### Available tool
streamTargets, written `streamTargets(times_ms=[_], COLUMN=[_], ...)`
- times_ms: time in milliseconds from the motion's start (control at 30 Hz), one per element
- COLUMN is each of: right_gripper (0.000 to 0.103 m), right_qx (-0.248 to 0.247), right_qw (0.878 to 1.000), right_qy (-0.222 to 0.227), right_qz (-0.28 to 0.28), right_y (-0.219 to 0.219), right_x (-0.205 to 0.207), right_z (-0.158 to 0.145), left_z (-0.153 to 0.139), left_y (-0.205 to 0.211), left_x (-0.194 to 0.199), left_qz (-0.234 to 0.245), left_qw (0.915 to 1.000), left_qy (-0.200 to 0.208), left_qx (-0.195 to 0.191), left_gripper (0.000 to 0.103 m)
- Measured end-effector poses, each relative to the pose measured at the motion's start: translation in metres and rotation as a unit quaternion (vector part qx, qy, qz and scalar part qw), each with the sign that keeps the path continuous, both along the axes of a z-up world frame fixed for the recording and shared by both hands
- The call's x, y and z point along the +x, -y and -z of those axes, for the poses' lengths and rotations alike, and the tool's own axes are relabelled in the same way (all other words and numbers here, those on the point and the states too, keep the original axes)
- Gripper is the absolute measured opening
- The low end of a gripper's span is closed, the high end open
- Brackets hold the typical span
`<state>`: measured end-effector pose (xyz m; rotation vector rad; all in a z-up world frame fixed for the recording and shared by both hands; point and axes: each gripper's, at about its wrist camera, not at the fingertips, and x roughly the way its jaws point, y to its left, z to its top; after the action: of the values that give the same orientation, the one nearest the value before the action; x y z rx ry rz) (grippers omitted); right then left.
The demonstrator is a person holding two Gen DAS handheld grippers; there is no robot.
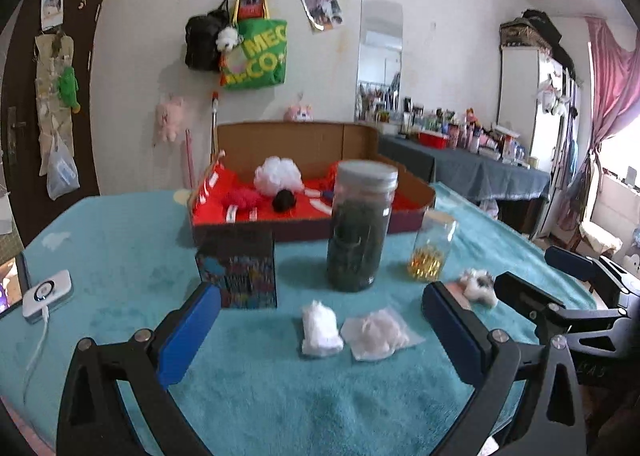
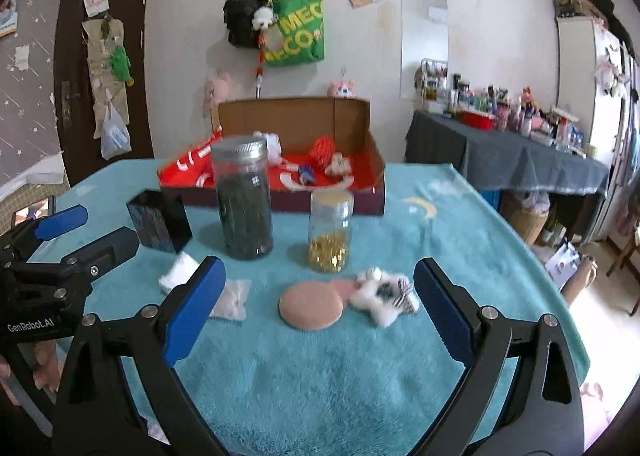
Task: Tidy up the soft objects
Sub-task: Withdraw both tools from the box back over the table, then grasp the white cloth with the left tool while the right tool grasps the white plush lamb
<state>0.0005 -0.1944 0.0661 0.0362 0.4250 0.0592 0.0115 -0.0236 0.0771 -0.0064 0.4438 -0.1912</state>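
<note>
Both hand-held grippers hover wide apart-fingered over the near edge of the worktop (image 2: 320, 368), where the teal cover lies bare and passage is easy. Ahead of the left hand-held gripper (image 1: 320, 320) sit two white wads (image 1: 320, 330), with a dark patterned box (image 1: 240, 276) and a tall dark-filled jar (image 1: 360, 228) standing upright behind them like a fence. Ahead of the right hand-held gripper (image 2: 320, 308) lie a pink round pad (image 2: 311, 306) and a fluffy white toy (image 2: 386, 294), the smaller jar (image 2: 330, 232) upright just beyond. The open cardboard box (image 2: 296, 112) at the back is reached only over or between those uprights; the gap between the two jars is narrow.
</note>
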Motion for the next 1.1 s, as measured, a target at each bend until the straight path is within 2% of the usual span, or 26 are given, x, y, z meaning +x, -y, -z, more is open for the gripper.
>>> streamTargets(times_ms=[367, 600, 667, 700, 767, 800, 867, 900, 967, 1033, 1100], right_gripper=[0.097, 0.097, 0.097, 0.097, 0.097, 0.097, 0.096, 0.096, 0.087, 0.055, 0.052], right_qx=[0.004, 0.013, 0.021, 0.027, 0.032, 0.032, 0.03, 0.027, 0.024, 0.025, 0.029], right_qw=[0.999, 0.997, 0.995, 0.994, 0.993, 0.992, 0.99, 0.988, 0.986, 0.983, 0.984], right_qy=[-0.045, -0.076, -0.088, -0.096, -0.107, -0.114, -0.133, -0.146, -0.161, -0.182, -0.174], right_qz=[0.01, 0.027, 0.031, 0.034, 0.038, 0.04, 0.035, 0.031, 0.024, 0.014, 0.005], right_y=[0.009, 0.027, 0.034, 0.04, 0.047, 0.05, 0.054, 0.055, 0.056, 0.057, 0.059], right_x=[0.02, 0.039, 0.046, 0.051, 0.058, 0.063, 0.072, 0.077, 0.084, 0.089, 0.087], right_z=[0.024, 0.031, 0.032, 0.033, 0.034, 0.035, 0.038, 0.04, 0.045, 0.053, 0.051], left_z=[0.023, 0.035, 0.037, 0.039, 0.042, 0.044, 0.05, 0.052, 0.053, 0.053, 0.051], left_y=[-0.002, -0.008, -0.008, -0.008, -0.007, -0.006, -0.004, -0.004, -0.002, 0.0, 0.002], left_x=[0.024, 0.047, 0.053, 0.057, 0.064, 0.068, 0.074, 0.076, 0.076, 0.076, 0.075], left_qz=[-0.001, -0.005, -0.004, -0.001, 0.01, 0.02, 0.036, 0.04, 0.043, 0.057, 0.061], left_qw=[0.9981, 0.994, 0.9928, 0.992, 0.9899, 0.988, 0.9842, 0.9829, 0.9832, 0.9816, 0.9818], left_qy=[-0.062, -0.109, -0.12, -0.126, -0.142, -0.153, -0.173, -0.179, -0.177, -0.182, -0.18], left_qx=[-0.001, 0.0, 0.0, 0.0, -0.001, -0.004, -0.007, -0.007, 0.001, 0.002, 0.005], left_gripper=[0.103, 0.103, 0.1, 0.097, 0.08, 0.077, 0.058, 0.052, 0.038, 0.021, 0.019])
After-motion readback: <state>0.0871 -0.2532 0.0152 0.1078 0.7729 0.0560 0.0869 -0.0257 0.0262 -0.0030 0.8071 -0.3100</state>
